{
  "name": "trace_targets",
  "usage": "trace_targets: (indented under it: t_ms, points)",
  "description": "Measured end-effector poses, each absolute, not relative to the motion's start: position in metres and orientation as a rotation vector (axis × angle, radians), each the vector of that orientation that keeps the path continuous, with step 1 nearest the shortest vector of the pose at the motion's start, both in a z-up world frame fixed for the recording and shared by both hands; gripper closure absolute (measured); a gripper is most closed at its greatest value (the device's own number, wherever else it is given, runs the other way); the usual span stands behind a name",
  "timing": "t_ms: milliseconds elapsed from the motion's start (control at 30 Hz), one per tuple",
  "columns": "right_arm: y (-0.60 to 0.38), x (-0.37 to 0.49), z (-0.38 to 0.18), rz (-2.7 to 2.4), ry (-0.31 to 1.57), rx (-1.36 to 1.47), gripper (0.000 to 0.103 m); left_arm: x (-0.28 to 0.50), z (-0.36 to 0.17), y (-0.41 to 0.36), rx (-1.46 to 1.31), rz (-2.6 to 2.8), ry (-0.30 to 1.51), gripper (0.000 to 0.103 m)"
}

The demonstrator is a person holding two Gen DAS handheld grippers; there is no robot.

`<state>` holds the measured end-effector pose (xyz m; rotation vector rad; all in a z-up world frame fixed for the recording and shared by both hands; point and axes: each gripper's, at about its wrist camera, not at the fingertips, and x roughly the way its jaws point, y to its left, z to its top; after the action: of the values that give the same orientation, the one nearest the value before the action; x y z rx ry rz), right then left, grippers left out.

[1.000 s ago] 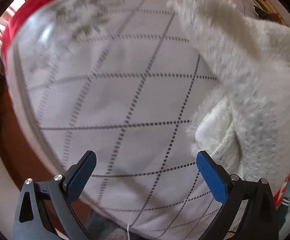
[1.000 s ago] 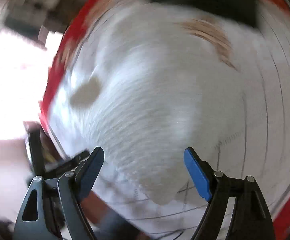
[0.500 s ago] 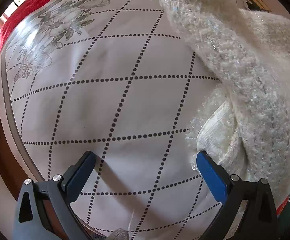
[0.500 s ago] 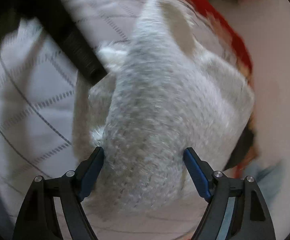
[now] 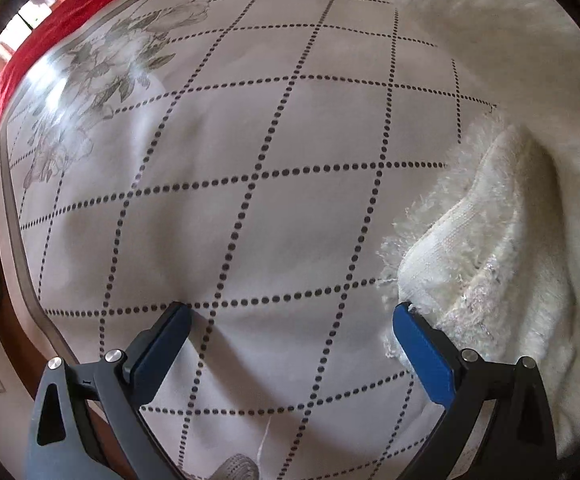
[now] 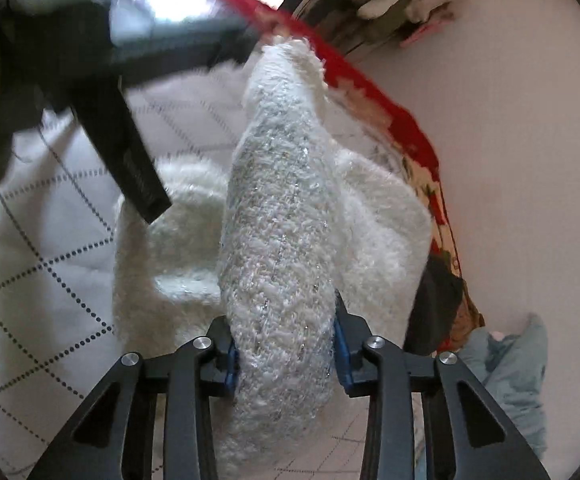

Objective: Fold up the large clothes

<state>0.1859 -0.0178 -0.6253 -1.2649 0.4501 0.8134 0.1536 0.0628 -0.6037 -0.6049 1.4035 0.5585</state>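
Two grippers over a bed, both in view. Left gripper [image 5: 290,340] points straight down at the bedspread [image 5: 250,200], white with dotted diamond lines and a grey flower print toward the far left corner. Its jaws stand wide apart with nothing between them; the right-hand blue pad [image 5: 421,356] sits just beside, maybe brushing, the fringed edge of the white fuzzy sweater [image 5: 509,240], but does not pinch it.

Right gripper [image 6: 286,348] is angled down across the bed. Its jaws are closing, and a thick rolled fold of the sweater [image 6: 286,240] fills the gap; both pads press into the knit. From that fold the sweater runs away in a raised ridge, the rest bunched to either side on the bedspread.

Left gripper's black frame [image 6: 122,136] crosses the upper left of the right wrist view, blurred.

Edges: red blanket [image 5: 58,12] borders the far side of the bedspread; a grey band marks its left edge, with floor beyond. Bare bedspread lies open left of the sweater. Pale wall [image 6: 509,140] stands close on the right.
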Motion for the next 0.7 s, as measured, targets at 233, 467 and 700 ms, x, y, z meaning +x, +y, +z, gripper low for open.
trace_targets:
  t_ms: [233,467,700]
  points:
    - [-0.065,0.13,-0.633,1.008,0.309,-1.341,0.066,0.167,-0.604,0.061,-0.582,0.565,1.386,0.001]
    - [-0.08,0.136,-0.664,1.014,0.406,-1.406,0.049,0.157,-0.59,0.059,-0.546,0.549,1.411,0.001]
    - [-0.09,0.176,-0.611,1.067,0.673,-1.191,0.042,0.124,-0.51,0.095,-0.54,0.662,1.353,0.001]
